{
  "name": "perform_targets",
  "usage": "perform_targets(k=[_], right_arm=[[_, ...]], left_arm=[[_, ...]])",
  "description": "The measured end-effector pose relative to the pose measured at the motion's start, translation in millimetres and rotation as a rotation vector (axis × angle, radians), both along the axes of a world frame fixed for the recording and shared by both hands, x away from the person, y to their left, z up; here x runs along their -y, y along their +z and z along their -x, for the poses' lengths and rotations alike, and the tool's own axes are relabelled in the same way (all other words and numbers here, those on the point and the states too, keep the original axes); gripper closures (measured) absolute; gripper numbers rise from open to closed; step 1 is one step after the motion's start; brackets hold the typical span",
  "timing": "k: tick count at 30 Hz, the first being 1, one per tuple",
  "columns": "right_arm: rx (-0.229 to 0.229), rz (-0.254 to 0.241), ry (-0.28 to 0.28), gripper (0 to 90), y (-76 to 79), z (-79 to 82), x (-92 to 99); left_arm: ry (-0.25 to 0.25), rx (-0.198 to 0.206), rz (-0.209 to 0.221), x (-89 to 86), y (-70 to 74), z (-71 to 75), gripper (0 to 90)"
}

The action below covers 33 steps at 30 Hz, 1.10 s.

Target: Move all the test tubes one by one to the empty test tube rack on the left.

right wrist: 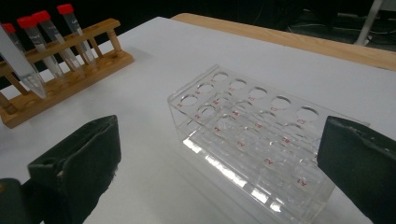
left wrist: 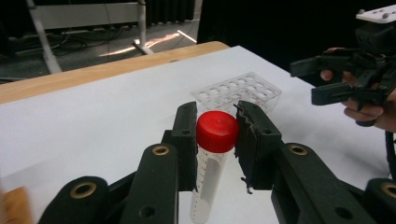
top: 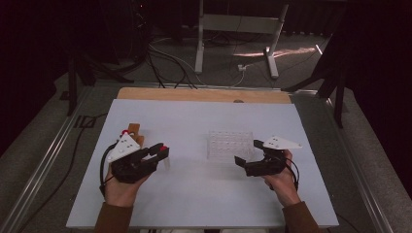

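Note:
My left gripper (top: 158, 151) (left wrist: 216, 122) is shut on a clear plastic tube (left wrist: 208, 179) just under its red screw cap (left wrist: 217, 132). The tube (top: 166, 163) hangs upright above the white table, left of a clear plastic rack (top: 231, 144) (left wrist: 239, 90) (right wrist: 243, 126) whose labelled holes are all empty. My right gripper (top: 248, 152) (right wrist: 217, 163) (left wrist: 306, 83) is at the rack's right end. Its jaws stand wide open on either side of that end without touching it. The held tube's conical tip (right wrist: 28, 74) hangs in front of a wooden rack (right wrist: 65, 77).
The wooden rack (top: 133, 130) stands behind my left hand and holds three red-capped tubes (right wrist: 70, 28). A white sheet (top: 194, 194) covers the table, with a wooden strip (top: 204, 94) along its far edge. Cables and a metal stand lie on the floor beyond.

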State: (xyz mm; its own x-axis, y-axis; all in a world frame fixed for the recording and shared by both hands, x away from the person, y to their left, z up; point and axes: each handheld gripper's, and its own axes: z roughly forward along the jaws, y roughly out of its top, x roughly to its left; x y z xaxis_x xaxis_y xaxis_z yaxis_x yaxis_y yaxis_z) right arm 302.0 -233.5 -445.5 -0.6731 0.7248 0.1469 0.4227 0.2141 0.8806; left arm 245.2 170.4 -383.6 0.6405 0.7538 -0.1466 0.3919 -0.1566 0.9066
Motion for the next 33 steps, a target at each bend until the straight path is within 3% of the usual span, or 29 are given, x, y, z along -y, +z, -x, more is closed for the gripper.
perform_targets(k=[10, 24, 27, 33], right_arm=[[0.005, 0.002, 0.000, 0.0, 0.7, 0.1, 1.4], [0.000, 0.002, -0.001, 0.0, 0.4, 0.1, 2.3], [-0.001, 0.002, -0.003, 0.0, 0.1, -0.1, 2.6], [-0.007, 0.012, 0.009, 0.0, -2.6, 0.1, -1.3]], left_arm=[[0.058, 0.003, -0.031, -30.8, -0.6, 8.9, 71.2], [0.154, 0.031, 0.018, -82.8, 11.3, 24.6, 71.2], [0.145, 0.043, 0.028, -93.3, 11.2, 27.3, 71.2], [0.147, 0.026, 0.033, -103.3, 5.5, 27.3, 71.2]])
